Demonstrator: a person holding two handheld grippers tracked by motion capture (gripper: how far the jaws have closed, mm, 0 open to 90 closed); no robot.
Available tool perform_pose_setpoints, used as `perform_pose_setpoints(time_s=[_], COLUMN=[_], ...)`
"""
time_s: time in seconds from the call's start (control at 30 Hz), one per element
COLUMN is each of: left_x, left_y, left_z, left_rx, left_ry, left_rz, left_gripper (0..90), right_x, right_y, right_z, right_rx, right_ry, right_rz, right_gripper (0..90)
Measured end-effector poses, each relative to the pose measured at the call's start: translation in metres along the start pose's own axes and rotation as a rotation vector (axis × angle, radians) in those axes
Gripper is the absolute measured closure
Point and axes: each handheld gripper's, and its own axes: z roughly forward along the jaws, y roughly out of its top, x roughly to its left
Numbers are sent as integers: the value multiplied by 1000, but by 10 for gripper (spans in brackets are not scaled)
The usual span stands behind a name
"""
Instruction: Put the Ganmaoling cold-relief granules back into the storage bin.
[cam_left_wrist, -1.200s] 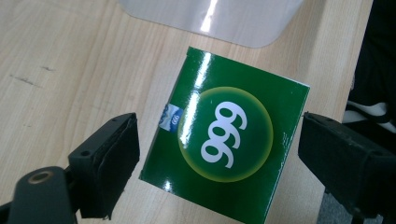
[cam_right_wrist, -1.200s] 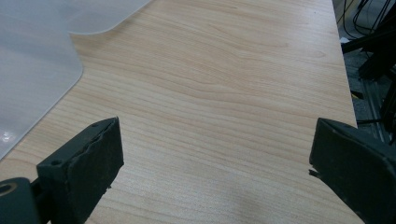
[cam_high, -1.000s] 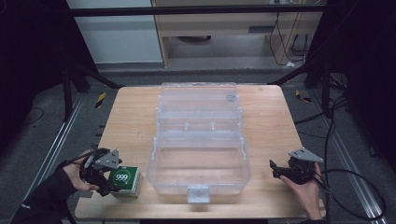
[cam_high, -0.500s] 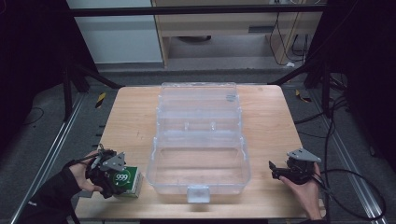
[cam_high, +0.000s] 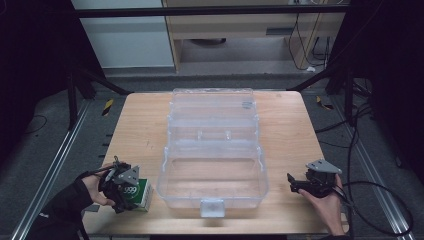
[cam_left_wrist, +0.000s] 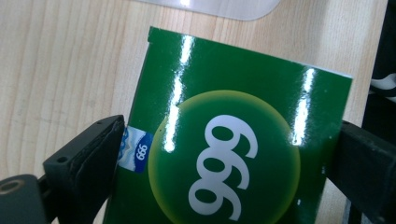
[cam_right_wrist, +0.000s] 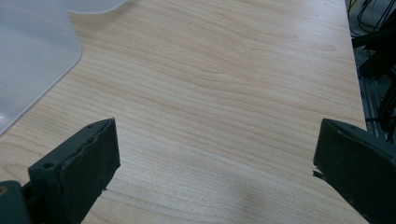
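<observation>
The green box (cam_left_wrist: 233, 140), glossy with a white "999" in a yellow-green circle, lies on the table (cam_high: 140, 130) just beside the near left corner of the clear plastic case (cam_high: 212, 185). The left tongs (cam_high: 127, 192) straddle it: in the left gripper view one black jaw stands at the box's left edge and the other at its right edge, the box filling the space between them. The jaws have just been opening with the box between them; whether the pads press its sides cannot be told. The person's left hand (cam_high: 95, 187), in a dark sleeve, holds these tongs on the side away from the case. The case stands open, lid laid back. On its other side, near the right front corner, the right tongs (cam_high: 291, 182) rest spread wide apart over bare wood, gripping nothing.
</observation>
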Motion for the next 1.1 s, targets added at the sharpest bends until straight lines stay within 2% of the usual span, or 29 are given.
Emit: perform_pose_setpoints(time_s=[0.13, 0.23, 0.43, 0.73, 0.83, 0.9, 0.93, 0.97, 1.1], left_x=[1, 1, 0, -4, -5, -5, -5, -6, -6], left_y=[1, 1, -1, -2, -2, 0, 0, 2, 6], left_z=[4, 5, 1, -4, -11, -23, -23, -31, -44], left_rx=[22, 33, 11, 0, -19, -43, -43, -57, -65], left_ry=[-11, -12, -10, -8, -9, 9, 9, 18, 25], left_rz=[0, 15, 12, -9, -33, -43, -43, -54, -68], left_gripper=[39, 54, 128, 147, 147, 147, 147, 147, 147], right_x=[1, 1, 1, 2, 2, 3, 3, 3, 3], right_y=[0, 0, 0, -1, -1, -1, -1, -1, -1], right_z=[0, 1, 1, 2, 3, 3, 3, 3, 3], right_rx=[3, 8, 19, 25, 30, 33, 33, 34, 33], right_ry=[6, 6, 10, 21, 21, 20, 20, 21, 21], right_rz=[-3, -5, -10, -18, -24, -27, -27, -27, -27], right_gripper=[8, 9, 10, 18, 18, 18, 18, 18, 18])
